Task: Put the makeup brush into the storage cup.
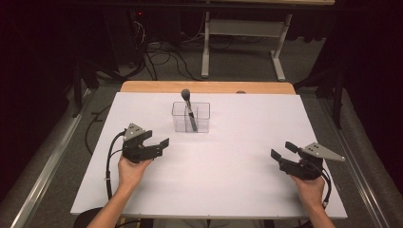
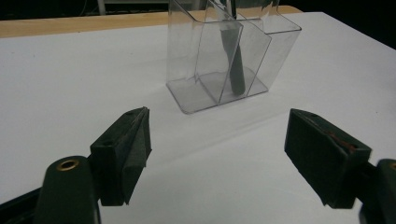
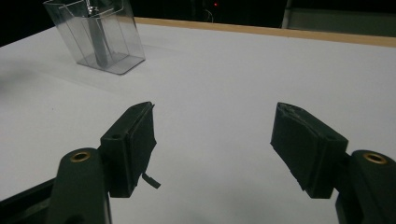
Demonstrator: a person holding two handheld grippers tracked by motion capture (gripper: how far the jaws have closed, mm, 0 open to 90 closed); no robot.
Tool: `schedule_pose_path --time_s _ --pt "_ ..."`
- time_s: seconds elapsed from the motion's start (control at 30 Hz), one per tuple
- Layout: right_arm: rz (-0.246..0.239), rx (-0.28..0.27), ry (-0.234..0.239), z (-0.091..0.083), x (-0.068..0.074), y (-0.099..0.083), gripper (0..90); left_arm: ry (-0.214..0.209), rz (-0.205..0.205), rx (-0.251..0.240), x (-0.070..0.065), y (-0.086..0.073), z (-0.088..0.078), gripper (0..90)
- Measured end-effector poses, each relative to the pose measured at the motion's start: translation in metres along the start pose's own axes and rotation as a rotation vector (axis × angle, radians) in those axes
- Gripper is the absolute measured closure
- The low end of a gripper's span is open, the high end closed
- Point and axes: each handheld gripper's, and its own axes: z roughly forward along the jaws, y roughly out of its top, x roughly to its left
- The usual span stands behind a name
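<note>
Since nothing sits between either set of jaws, both wide open: left gripper point(image 1: 154, 142) near the clear organizer point(image 1: 191, 117), right gripper point(image 1: 284, 152) well apart. Makeup brush point(image 1: 188, 108) standing tilted in a middle compartment, mid-table toward the far edge. Probably light, stiff handle, soft head. Best pinched on the handle just under the head; thin clear plastic likely tips easily.

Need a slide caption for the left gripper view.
Open left hand-held gripper faces a clear divided holder with a makeup brush inside.
</note>
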Motion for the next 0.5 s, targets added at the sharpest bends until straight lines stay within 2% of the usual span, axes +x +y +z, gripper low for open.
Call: schedule_pose_path --time_s 0.07,0.13,0.5 --pt "0.002 0.003 -0.001 0.0004 -0.0005 -0.0003 32.0 -0.005 -0.009 0.007 -0.0002 -0.0010 0.0004 23.1" --pt "0.001 0.001 0.000 0.0002 -0.0005 -0.0002 32.0 -0.005 -0.008 -0.004 0.0009 -0.0020 0.0018 23.1" --pt "0.001 0.002 0.006 0.0001 -0.0003 -0.0002 32.0 -0.005 -0.005 0.010 -0.0003 -0.0082 0.0054 23.1"
